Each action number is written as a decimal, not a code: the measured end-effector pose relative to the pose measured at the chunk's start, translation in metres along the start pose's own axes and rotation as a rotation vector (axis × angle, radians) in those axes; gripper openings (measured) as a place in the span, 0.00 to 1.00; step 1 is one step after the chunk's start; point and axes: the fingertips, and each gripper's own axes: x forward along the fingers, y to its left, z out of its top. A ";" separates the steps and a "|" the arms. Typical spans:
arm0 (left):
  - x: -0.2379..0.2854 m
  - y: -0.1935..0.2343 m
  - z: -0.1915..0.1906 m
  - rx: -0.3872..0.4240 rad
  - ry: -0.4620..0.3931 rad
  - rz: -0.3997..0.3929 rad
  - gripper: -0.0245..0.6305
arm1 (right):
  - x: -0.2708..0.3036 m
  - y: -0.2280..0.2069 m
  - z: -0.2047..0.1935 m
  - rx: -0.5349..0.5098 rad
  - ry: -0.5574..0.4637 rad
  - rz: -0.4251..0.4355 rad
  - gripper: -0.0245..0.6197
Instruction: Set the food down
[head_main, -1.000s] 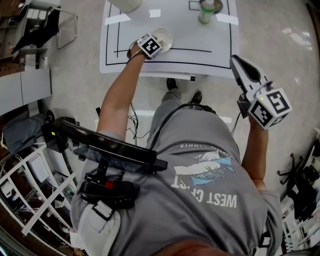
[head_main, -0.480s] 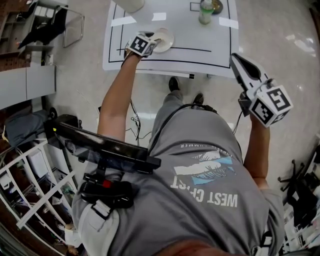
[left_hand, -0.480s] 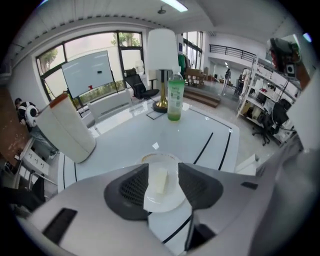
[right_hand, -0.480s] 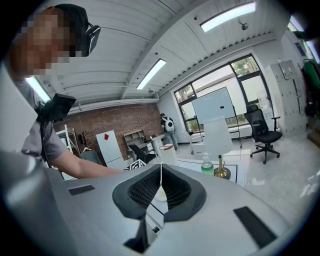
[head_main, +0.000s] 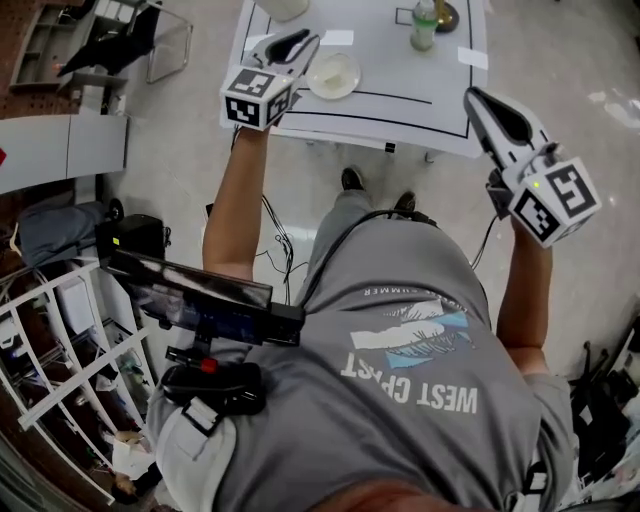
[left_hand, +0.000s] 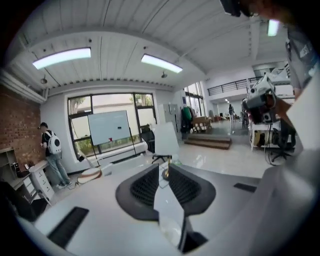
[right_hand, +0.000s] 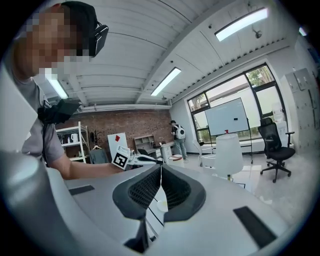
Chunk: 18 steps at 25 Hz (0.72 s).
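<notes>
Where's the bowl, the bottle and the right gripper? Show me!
bowl (head_main: 334, 76): head view, the middle of its white inside.
bottle (head_main: 424, 28): head view, on its body.
right gripper (head_main: 474, 98): head view, at the tips of its shut jaws.

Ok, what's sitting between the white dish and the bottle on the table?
Nothing. In the head view, only bare white table surface lies between the dish and the bottle.
</notes>
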 end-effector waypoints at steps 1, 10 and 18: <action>-0.011 -0.003 0.019 0.001 -0.053 0.007 0.12 | 0.001 0.003 0.003 -0.010 -0.005 0.013 0.05; -0.120 -0.025 0.137 -0.088 -0.418 -0.025 0.05 | 0.017 0.046 0.032 -0.108 -0.037 0.096 0.05; -0.239 -0.038 0.166 0.019 -0.558 -0.011 0.05 | 0.033 0.116 0.051 -0.177 -0.077 0.122 0.05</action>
